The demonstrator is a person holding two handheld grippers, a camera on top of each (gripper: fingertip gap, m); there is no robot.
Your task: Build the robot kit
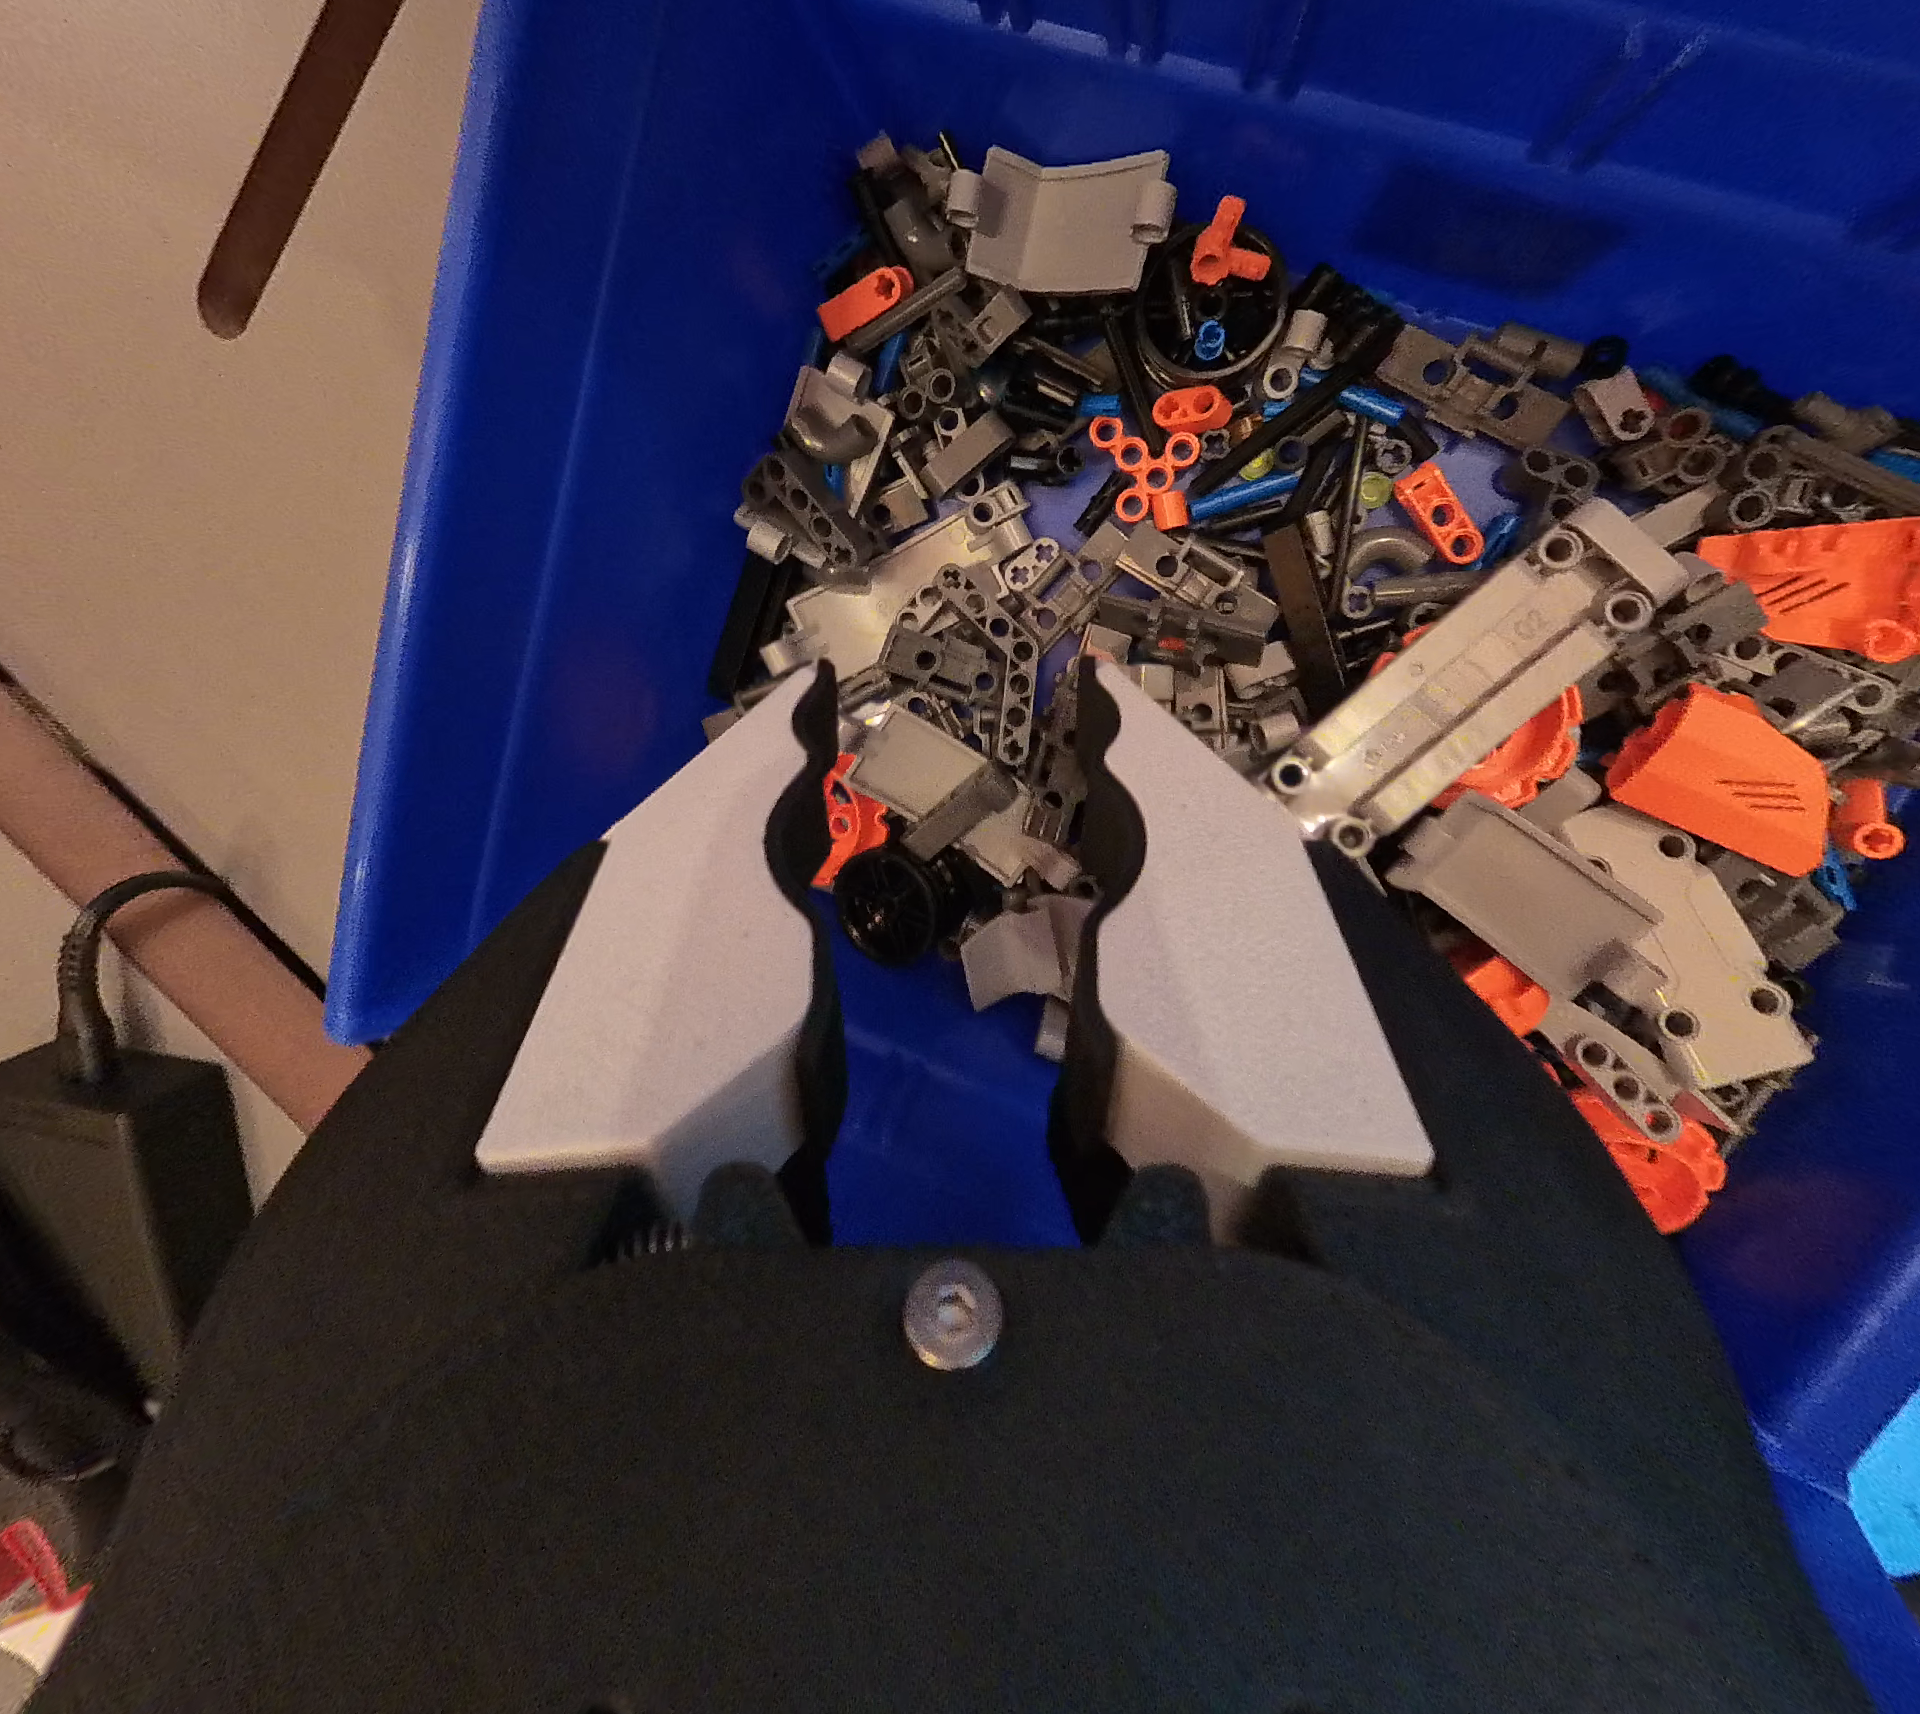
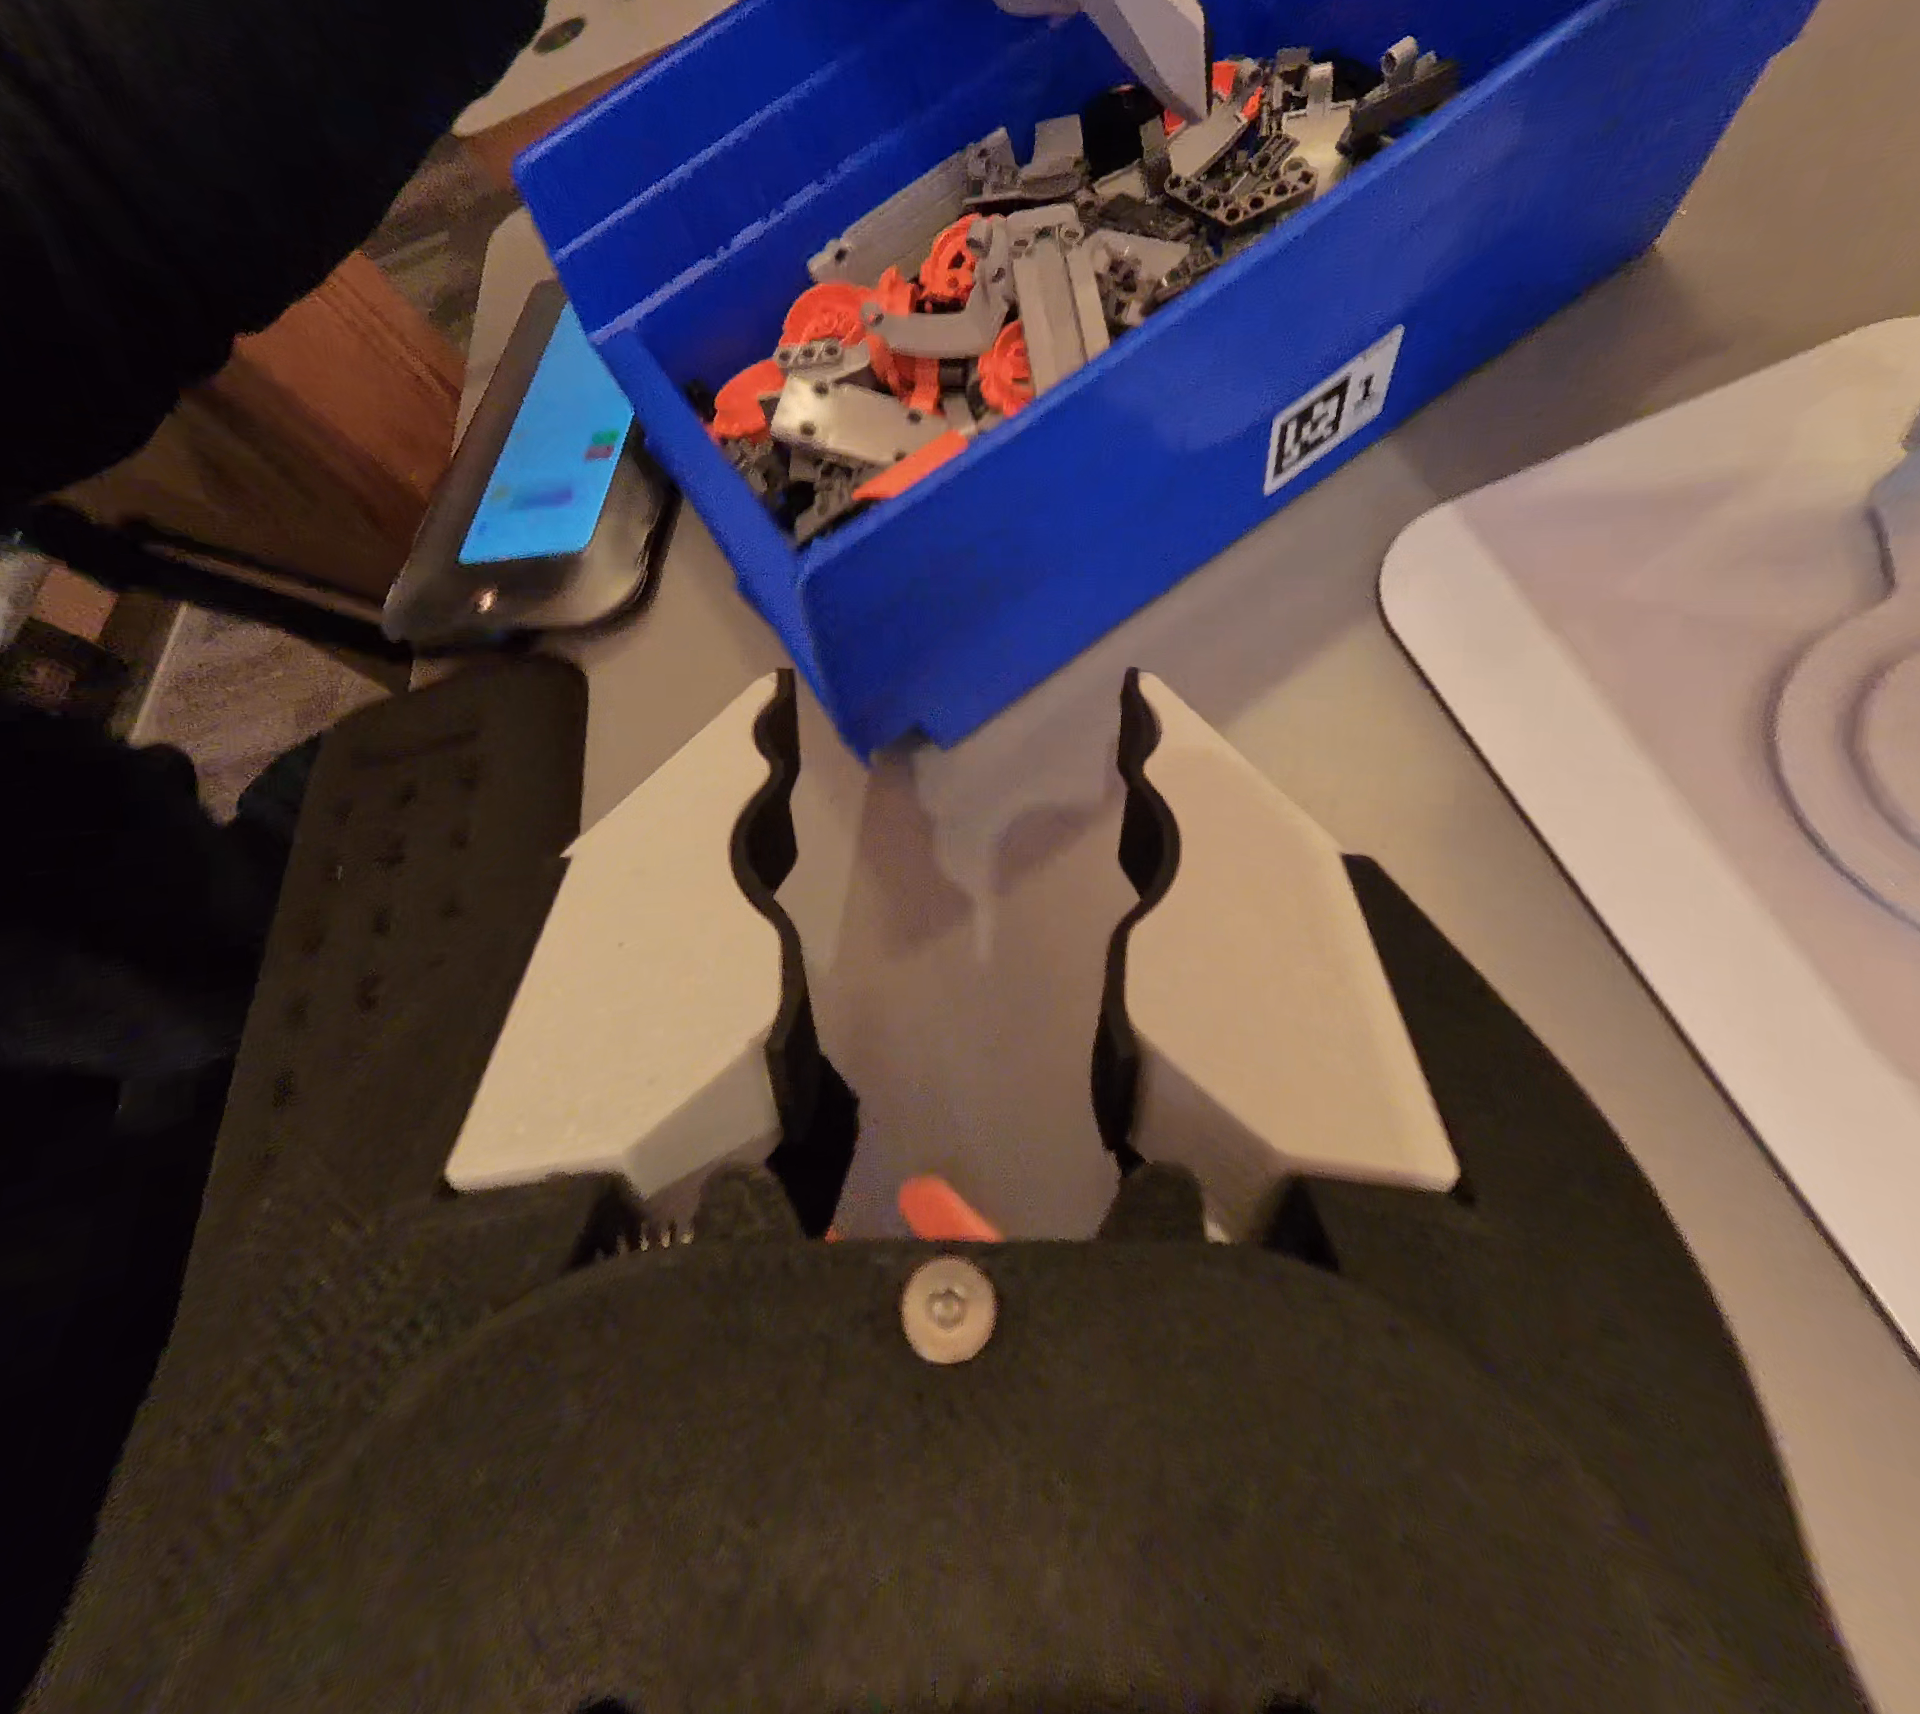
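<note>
Left gripper [image 1: 956,688] inside blue bin [image 1: 623,314], fingers apart, tips over a grey block piece [image 1: 935,781] and black wheel [image 1: 883,911] in the pile of grey/orange/black building-toy parts [image 1: 1299,625]; nothing gripped. Right gripper [image 2: 956,698] over the grey table [image 2: 1299,781], fingers apart, empty; bin corner [image 2: 883,708] at 12 o'clock just past the tips; phone [image 2: 540,469] at 10 o'clock; white mat [image 2: 1610,677] at 3 o'clock.

White code sticker [image 2: 1333,409] on blue bin [image 2: 1091,521]; writing withheld.
</note>
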